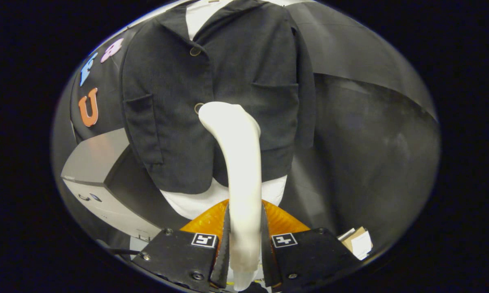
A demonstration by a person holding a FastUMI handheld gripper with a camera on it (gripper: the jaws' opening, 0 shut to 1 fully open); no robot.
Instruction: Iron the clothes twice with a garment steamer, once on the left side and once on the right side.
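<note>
Even, moderately bright light from above; glare on the white steamer handle (pixel 244 171), nearly blown out; soft sheen on the grey box (pixel 93 158) top; dark jacket (pixel 211 97) weave stays sharp; strong fisheye bending at the edges; fingers (pixel 224 244) slightly soft, clamped on the handle.

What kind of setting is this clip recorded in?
Probably a staged recording booth, not a home: a dark jacket hangs against black cloth, a grey box beside it, and the gripper clamps a white steamer.
</note>
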